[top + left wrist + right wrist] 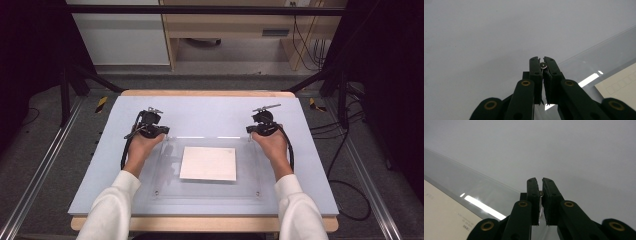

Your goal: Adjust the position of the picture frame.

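Observation:
A clear acrylic plate [246, 176] lies flat on the pale grey mat [210, 111], with a white printed sheet [208, 163] in its middle. My left gripper [159, 132] stands at the plate's far left corner and my right gripper [251, 131] at its far right corner. In the left gripper view the jaws [542, 60] are shut on a small silver screw head [544, 65] beside the plate edge [599, 56]. In the right gripper view the jaws [540, 181] are shut on a thin metal screw [541, 193]. The sheet [621, 83] [441, 217] shows in both.
The mat covers a wooden table [210, 93] inside a black frame. Small screws [258, 192] mark the plate's near corners. Cables [350, 200] trail over the floor at the right, and cabinets [225, 30] stand beyond the table.

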The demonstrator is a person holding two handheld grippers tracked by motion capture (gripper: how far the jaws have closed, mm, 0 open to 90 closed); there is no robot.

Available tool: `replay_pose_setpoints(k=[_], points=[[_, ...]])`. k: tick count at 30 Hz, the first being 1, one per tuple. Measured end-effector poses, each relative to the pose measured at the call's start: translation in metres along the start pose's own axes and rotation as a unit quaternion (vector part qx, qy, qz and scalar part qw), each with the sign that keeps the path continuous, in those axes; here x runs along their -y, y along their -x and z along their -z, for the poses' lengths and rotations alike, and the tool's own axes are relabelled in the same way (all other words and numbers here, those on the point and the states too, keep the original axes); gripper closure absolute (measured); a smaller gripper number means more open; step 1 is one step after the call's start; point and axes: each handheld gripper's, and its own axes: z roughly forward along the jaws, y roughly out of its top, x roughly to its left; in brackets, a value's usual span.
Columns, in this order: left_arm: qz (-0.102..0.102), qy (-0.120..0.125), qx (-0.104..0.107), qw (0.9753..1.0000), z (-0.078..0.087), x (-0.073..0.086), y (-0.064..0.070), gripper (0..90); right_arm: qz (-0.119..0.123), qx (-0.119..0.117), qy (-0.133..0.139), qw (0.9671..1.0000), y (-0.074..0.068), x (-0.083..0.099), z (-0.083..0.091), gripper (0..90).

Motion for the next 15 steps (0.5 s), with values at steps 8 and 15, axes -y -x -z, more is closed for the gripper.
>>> replay_pose_setpoints(k=[8, 15], points=[[-0.009, -0.01, -0.003, 0.9999, 0.0, -0.001, 0.003, 84.8, 0.031, 0.033, 0.042, 0.9981, -0.002, 0.014, 0.01, 65.4], [-0.001, -0.013, -0.003, 0.9999, -0.001, -0.002, 0.002, 84.8, 0.052, 0.051, 0.092, 0.9931, -0.005, 0.043, 0.046, 49.7]])
